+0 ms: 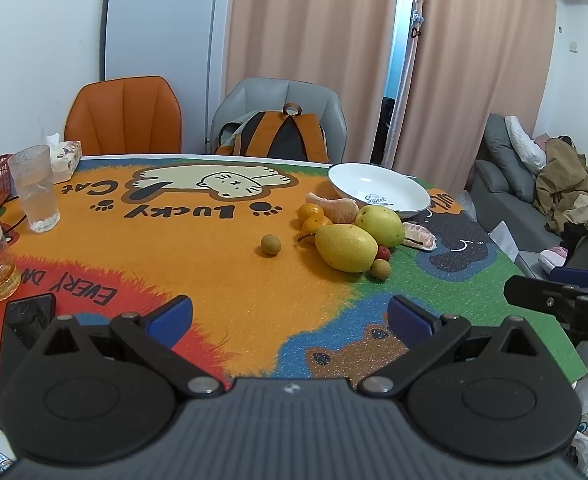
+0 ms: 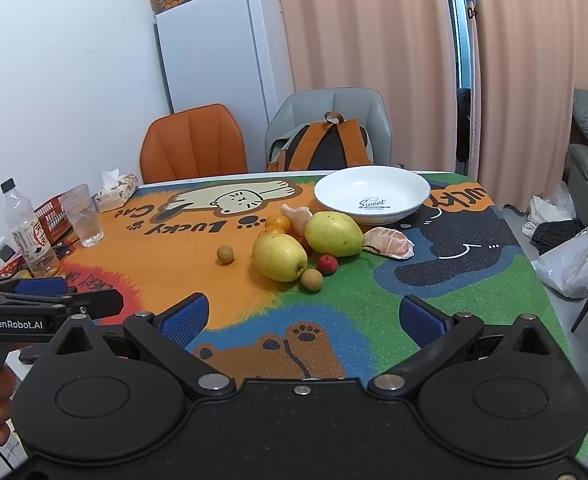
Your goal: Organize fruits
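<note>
Both tongs wide open, empty: left gripper (image 1: 289, 316), right gripper (image 2: 304, 320) over the colourful cartoon table mat's (image 2: 221, 300) near edge. Yellow-green pears (image 2: 279, 257), oranges, small fruits clustered mid-mat beside the white ceramic plate (image 2: 372, 196) at the far edge; bare mat between.

Two yellow-green pears (image 2: 306, 246), tangerines (image 2: 277, 224), peeled segments (image 2: 388, 243) clustered beside empty white bowl (image 2: 410, 208); longan (image 2: 225, 255) apart.
</note>
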Demonstrator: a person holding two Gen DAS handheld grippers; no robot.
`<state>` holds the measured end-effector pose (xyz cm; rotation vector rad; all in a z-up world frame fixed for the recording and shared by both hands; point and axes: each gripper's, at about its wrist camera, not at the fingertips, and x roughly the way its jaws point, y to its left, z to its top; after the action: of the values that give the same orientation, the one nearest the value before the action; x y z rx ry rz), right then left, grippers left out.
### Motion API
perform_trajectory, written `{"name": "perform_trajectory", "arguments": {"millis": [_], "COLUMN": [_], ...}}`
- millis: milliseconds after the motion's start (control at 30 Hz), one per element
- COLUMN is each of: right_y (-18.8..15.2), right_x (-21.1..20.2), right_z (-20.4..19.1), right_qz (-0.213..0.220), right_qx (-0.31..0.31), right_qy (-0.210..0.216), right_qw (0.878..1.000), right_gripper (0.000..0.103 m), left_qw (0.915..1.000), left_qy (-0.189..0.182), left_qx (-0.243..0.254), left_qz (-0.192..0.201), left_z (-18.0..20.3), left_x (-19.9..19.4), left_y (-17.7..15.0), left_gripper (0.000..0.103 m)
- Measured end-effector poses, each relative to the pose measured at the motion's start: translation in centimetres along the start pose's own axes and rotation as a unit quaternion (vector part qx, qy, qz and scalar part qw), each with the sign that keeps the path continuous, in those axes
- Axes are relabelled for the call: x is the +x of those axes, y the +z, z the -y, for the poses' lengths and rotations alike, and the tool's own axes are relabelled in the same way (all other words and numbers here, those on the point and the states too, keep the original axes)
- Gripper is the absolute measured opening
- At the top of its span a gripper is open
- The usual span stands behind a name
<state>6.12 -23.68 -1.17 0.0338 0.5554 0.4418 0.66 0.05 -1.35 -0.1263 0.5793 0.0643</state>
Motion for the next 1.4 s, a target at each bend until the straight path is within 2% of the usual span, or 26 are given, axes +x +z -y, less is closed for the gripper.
{"name": "perform_trajectory", "arguments": {"millis": [1400], "right_y": [0.04], "right_x": [0.17], "right_z": [0.15], "right_qz": [-0.001], "right_qx": [-0.001], "right_qy": [0.002], "right_qw": [1.0], "right_gripper": [0.103], "left_qw": [1.0], "left_qy": [0.001], "left_qx": [-0.005], "left_qz": [0.003], "left_z": [-0.17], "left_x": [-0.28], "left_y": [0.22], "left_gripper": [0.103]}}
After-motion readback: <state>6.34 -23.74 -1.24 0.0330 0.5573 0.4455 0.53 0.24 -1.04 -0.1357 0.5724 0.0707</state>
